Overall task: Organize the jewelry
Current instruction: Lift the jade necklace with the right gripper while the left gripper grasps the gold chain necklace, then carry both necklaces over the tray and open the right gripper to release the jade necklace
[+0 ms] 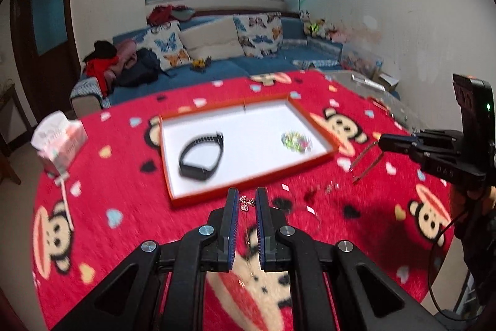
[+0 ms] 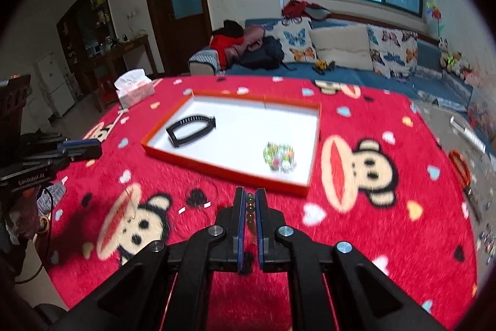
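An orange-rimmed white tray (image 1: pixel 316 120) (image 2: pixel 314 145) lies on the red monkey-print cloth. In it lie a black wristband (image 1: pixel 201 154) (image 2: pixel 190 129) and a multicoloured bead bracelet (image 1: pixel 296 141) (image 2: pixel 279 157). My left gripper (image 1: pixel 247 200) is shut on a sparkly clover pendant necklace (image 1: pixel 246 203), just before the tray's near edge. Its chain hangs down between the fingers. My right gripper (image 2: pixel 250 197) is shut on a string of amber beads (image 2: pixel 250 208), near the tray's near right corner. In the left wrist view the right gripper (image 1: pixel 383 141) holds the bead string dangling.
A tissue box (image 1: pixel 59 141) (image 2: pixel 135 87) stands at the table's far left. Small jewelry pieces (image 1: pixel 331 186) and a thin chain (image 2: pixel 198 203) lie on the cloth near the tray. A blue sofa with cushions stands behind the table. An orange bangle (image 2: pixel 460 166) lies at the right edge.
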A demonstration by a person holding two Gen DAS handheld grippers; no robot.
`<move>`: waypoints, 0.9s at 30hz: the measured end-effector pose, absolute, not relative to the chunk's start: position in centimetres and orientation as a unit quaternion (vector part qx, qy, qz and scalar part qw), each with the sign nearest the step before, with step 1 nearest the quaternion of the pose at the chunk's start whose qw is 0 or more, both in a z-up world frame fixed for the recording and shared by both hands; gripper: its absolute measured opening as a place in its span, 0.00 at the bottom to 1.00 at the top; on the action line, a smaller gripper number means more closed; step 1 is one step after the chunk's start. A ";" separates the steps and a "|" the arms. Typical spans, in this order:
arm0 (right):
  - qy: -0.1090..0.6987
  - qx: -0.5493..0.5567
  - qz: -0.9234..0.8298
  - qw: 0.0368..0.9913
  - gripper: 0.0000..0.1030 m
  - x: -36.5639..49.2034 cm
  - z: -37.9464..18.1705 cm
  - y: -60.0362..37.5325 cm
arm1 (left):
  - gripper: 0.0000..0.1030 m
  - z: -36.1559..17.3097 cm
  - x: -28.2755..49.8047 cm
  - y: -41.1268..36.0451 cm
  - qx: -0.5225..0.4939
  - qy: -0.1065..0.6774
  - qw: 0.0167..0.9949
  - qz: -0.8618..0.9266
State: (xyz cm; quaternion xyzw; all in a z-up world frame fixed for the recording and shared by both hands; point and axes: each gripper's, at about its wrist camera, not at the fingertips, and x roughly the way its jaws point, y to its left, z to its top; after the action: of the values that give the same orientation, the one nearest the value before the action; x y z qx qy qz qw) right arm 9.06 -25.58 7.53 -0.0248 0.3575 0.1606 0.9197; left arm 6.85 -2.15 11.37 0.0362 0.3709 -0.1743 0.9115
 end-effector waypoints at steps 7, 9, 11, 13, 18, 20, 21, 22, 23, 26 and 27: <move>0.332 -0.024 0.166 0.928 0.08 10.8 9.7 -25.5 | 0.11 15.9 9.5 -2.1 0.043 0.335 0.926 -0.171; 0.324 -0.026 0.165 0.931 0.08 11.4 10.3 -25.4 | 0.11 17.1 10.3 -2.3 0.047 0.324 0.930 -0.169; 0.320 -0.027 0.164 0.933 0.08 12.0 10.7 -25.4 | 0.11 18.2 11.4 -2.5 0.050 0.315 0.933 -0.167; 0.316 -0.028 0.164 0.934 0.08 12.5 10.9 -25.4 | 0.11 19.3 12.6 -2.7 0.050 0.307 0.935 -0.168; 0.307 -0.035 0.159 0.938 0.08 14.4 11.6 -25.4 | 0.11 21.2 15.3 -3.3 0.053 0.293 0.940 -0.164; 0.308 -0.032 0.159 0.938 0.08 15.0 11.6 -25.5 | 0.11 21.4 16.4 -3.5 0.052 0.294 0.940 -0.165; 0.308 -0.032 0.158 0.938 0.08 15.4 11.5 -25.5 | 0.11 21.4 16.9 -3.6 0.053 0.295 0.940 -0.163; 0.309 -0.033 0.156 0.938 0.08 15.8 11.4 -25.6 | 0.11 21.4 17.5 -3.7 0.052 0.296 0.940 -0.163; 0.311 -0.032 0.156 0.937 0.08 16.2 11.2 -25.6 | 0.11 21.3 17.9 -3.8 0.052 0.299 0.939 -0.164; 0.319 -0.031 0.154 0.934 0.08 16.9 10.5 -25.7 | 0.11 20.1 19.1 -4.3 0.056 0.309 0.935 -0.164; 0.322 -0.031 0.154 0.934 0.08 17.0 10.2 -25.7 | 0.11 19.6 19.5 -4.5 0.057 0.316 0.933 -0.165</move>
State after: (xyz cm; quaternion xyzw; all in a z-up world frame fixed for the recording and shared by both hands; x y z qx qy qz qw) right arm 17.03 -25.72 10.19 -0.0307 0.3219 0.1537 0.9337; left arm 19.53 -4.47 19.60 0.0566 0.3163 -0.1648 0.9325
